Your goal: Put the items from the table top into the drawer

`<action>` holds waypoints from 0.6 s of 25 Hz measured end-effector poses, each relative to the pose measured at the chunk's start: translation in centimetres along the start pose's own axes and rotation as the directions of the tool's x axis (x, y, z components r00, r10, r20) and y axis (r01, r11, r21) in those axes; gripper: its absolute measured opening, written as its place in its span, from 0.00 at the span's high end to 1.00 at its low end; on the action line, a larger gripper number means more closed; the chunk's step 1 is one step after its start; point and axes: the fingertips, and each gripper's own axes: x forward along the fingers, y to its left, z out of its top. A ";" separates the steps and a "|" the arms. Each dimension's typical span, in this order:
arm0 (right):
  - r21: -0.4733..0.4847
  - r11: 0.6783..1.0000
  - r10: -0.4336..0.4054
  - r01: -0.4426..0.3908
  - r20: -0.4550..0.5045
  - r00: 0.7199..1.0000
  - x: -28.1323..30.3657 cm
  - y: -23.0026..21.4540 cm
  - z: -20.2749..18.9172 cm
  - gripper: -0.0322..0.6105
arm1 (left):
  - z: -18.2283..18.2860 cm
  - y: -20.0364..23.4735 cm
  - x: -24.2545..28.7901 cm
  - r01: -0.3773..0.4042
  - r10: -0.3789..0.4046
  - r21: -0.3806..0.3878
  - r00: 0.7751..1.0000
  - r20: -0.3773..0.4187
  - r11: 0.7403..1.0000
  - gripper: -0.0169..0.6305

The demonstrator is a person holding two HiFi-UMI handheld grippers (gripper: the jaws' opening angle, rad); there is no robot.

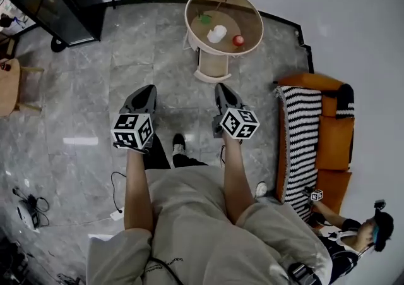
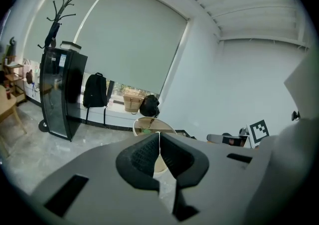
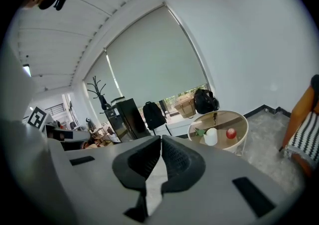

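The left gripper (image 1: 149, 91) and right gripper (image 1: 222, 90) both have jaws pressed together, empty. Well ahead of them stands the round table (image 1: 187, 24) (white cup (image 1: 216, 34) and red apple (image 1: 238, 40) on top).

Round table (image 1: 222, 52) ahead of my left gripper (image 1: 150, 90) and right gripper (image 1: 221, 88). On it: cup (image 1: 216, 33) centre, small item (image 1: 204, 19) behind-left, ball (image 1: 238, 40) right. Sofa (image 1: 332, 135) at my right.

A grey marble floor (image 1: 82, 107) carries a tall black cabinet (image 1: 53, 2) at upper left. A black backpack (image 2: 94, 91) stands beside it and a coat rack (image 2: 57, 14) rises behind. At right, an orange sofa (image 1: 334, 141) is draped with a striped blanket (image 1: 302, 145), and a person (image 1: 353, 233) is near its lower end. Cables (image 1: 31, 208) lie at lower left.
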 end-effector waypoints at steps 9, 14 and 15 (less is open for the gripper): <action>0.138 0.975 -0.192 0.176 0.112 0.975 7.3 -2.7 7.0 0.89 | 9.0 6.5 12.7 0.159 -0.156 0.073 0.987 -0.046 0.985 0.94; 0.191 0.966 -0.191 0.172 0.085 0.978 11.7 0.7 6.6 0.89 | 12.4 10.8 18.1 0.201 -0.194 0.101 0.978 -0.072 0.974 0.94; 0.188 0.964 -0.206 0.187 0.085 0.975 12.4 1.0 6.7 0.89 | 12.9 11.2 19.1 0.212 -0.206 0.092 0.976 -0.070 0.973 0.94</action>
